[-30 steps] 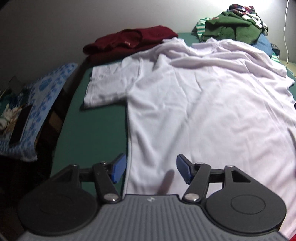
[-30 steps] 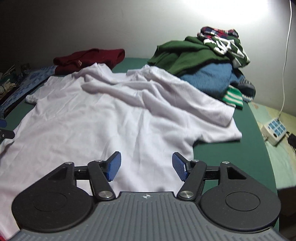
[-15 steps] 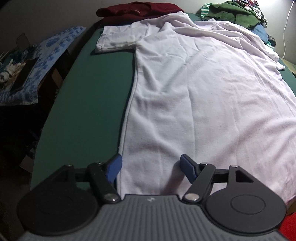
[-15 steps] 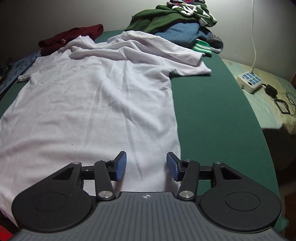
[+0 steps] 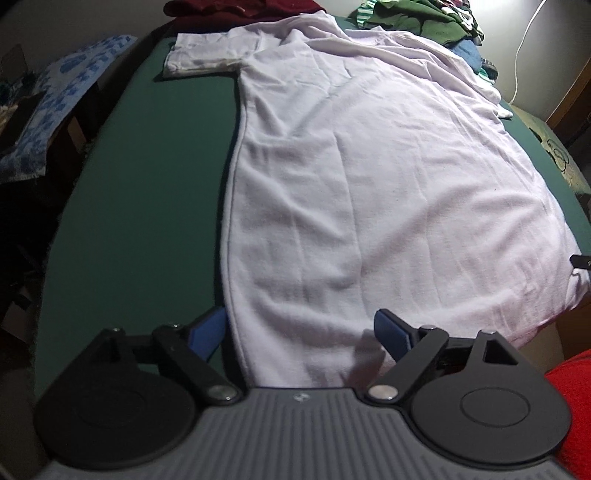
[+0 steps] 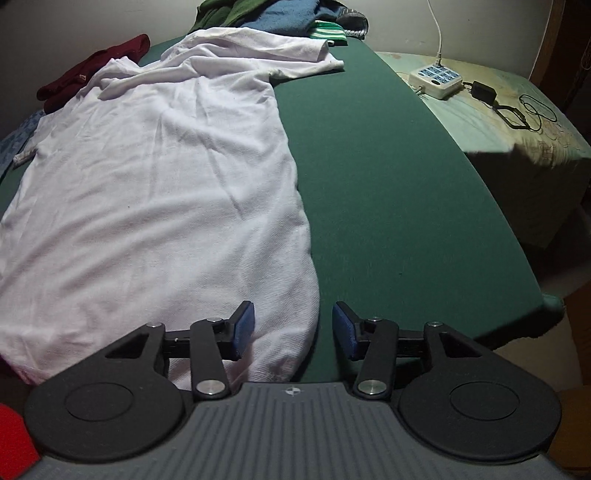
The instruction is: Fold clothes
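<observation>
A white T-shirt [image 5: 369,184] lies spread flat on the green table [image 5: 147,221], collar at the far end and hem toward me. My left gripper [image 5: 299,317] hovers over the hem's left corner. Its jaws are opening, with the shirt's side seam between the blue pads, which do not press on it. In the right wrist view the same T-shirt [image 6: 155,184] fills the left half. My right gripper [image 6: 292,308] straddles the shirt's right edge near the hem. Its jaws are closing slightly and grip nothing.
A maroon garment [image 6: 92,77] and a pile of green, blue and striped clothes [image 6: 280,14] sit at the table's far end. A white power strip [image 6: 436,77] with cables lies on a bed to the right. A blue-patterned cloth [image 5: 55,103] lies left. Red fabric [image 5: 576,406] shows at my side.
Both grippers have drawn back from mid-shirt to the hem corners and tilted down. The left jaws stand wider than before.
</observation>
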The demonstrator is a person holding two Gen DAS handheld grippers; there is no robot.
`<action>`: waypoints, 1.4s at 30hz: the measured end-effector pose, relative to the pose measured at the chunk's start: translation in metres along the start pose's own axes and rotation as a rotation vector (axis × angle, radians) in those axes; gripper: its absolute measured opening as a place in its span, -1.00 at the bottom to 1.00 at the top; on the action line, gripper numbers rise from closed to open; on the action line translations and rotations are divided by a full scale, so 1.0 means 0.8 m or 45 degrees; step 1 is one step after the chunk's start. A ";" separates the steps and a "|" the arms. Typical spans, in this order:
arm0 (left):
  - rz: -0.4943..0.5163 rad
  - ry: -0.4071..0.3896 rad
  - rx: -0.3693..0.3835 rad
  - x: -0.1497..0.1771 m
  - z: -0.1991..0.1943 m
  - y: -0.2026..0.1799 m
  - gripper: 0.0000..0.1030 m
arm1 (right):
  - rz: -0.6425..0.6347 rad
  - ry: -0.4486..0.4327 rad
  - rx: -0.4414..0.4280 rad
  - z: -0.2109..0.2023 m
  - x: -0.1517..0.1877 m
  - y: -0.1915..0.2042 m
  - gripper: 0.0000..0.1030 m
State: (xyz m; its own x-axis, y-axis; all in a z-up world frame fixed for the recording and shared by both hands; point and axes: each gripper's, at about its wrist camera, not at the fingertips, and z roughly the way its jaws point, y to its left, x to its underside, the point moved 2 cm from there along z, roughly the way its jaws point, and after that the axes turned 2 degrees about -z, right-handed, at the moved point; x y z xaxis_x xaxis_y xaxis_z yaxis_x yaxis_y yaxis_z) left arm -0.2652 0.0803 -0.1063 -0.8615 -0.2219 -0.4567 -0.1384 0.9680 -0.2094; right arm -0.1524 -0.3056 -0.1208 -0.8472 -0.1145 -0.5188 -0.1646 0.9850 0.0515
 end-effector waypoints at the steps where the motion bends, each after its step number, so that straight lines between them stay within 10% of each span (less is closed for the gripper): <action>1: -0.031 0.008 0.031 0.002 -0.002 0.001 0.69 | -0.021 0.003 -0.009 -0.001 0.002 0.003 0.00; 6: -0.104 0.027 0.062 0.010 -0.004 -0.008 0.75 | -0.107 0.018 -0.040 -0.002 0.006 0.009 -0.05; 8: -0.068 0.028 0.007 0.010 -0.001 -0.018 0.70 | -0.146 0.020 -0.036 -0.003 0.005 0.010 -0.36; 10: -0.037 0.017 -0.060 0.009 -0.001 -0.026 0.38 | -0.171 0.027 -0.025 -0.003 0.004 0.010 -0.81; 18: -0.208 0.009 -0.120 0.008 -0.011 -0.003 -1.00 | -0.192 0.048 -0.083 -0.002 -0.001 0.002 -0.92; 42: -0.141 0.069 -0.237 0.028 -0.070 -0.002 -1.00 | -0.350 0.244 -0.179 -0.032 0.007 -0.016 -0.95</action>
State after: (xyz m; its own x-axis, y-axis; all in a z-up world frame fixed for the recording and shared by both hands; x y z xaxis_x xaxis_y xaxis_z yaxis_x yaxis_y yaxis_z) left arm -0.3118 0.0800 -0.0681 -0.8605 -0.3261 -0.3914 -0.3168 0.9442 -0.0900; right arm -0.1680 -0.3218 -0.1027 -0.8386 -0.4081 -0.3608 -0.4562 0.8881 0.0561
